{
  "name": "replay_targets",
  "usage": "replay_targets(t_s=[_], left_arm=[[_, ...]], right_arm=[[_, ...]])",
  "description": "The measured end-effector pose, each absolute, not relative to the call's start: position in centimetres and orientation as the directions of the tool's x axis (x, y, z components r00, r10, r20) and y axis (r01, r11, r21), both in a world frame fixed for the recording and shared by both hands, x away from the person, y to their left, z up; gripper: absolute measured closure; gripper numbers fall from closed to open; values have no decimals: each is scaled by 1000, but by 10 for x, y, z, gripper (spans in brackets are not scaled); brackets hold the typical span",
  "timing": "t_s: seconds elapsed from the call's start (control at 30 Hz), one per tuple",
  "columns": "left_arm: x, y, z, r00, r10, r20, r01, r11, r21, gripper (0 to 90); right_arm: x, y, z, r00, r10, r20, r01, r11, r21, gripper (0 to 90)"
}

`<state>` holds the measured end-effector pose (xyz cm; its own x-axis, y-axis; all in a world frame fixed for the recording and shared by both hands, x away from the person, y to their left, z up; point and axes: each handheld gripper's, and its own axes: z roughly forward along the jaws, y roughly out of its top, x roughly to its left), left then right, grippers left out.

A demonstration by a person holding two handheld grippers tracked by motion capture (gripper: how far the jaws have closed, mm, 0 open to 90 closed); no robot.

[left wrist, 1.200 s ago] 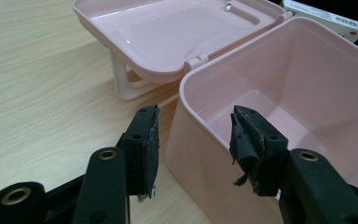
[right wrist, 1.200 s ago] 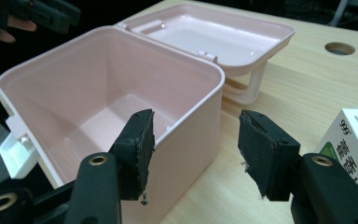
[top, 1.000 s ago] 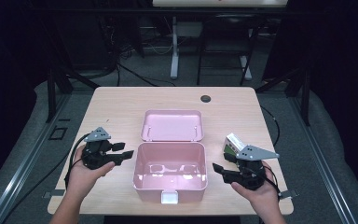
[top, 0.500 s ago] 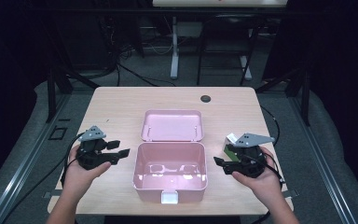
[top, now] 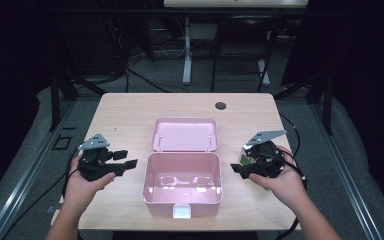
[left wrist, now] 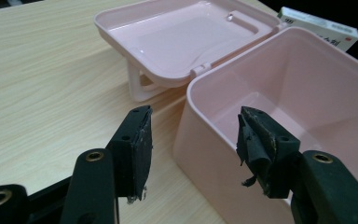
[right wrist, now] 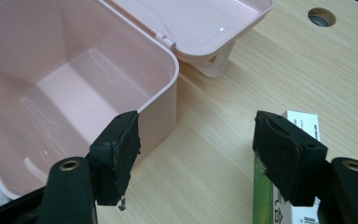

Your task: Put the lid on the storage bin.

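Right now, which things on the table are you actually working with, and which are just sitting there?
Part of the job: pink box, open and empty; its lid, folded back; small white-and-green carton beside the right gripper; left gripper.

Just there: round hole in the table.

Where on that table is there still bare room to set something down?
The widest bare wood lies between the open lid and the table's far edge, short of the small round hole. Another patch is the far left corner. It is crowded beside the pink box: left gripper one side, right gripper and a small carton the other.
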<state>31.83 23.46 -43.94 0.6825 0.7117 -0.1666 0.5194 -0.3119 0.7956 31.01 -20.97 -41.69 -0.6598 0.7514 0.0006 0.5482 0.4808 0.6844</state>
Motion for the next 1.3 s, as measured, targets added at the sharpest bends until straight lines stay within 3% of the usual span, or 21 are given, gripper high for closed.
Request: replay_targets(t_s=[0.6,1.07,1.3], left_arm=[[318,234,-439,681,714,-161,520,-317,794,445],[322,239,-443,671,723,-161,526,-312,791,446],[321,242,-442,665,729,-162,524,-301,796,446]], right_arm=[[338,-202,-397,-667,743,-58,586,571,575,304],[354,-196,-372,-669,733,-124,622,643,446,301],[365,-198,-372,-676,729,-107,655,660,368,320]])
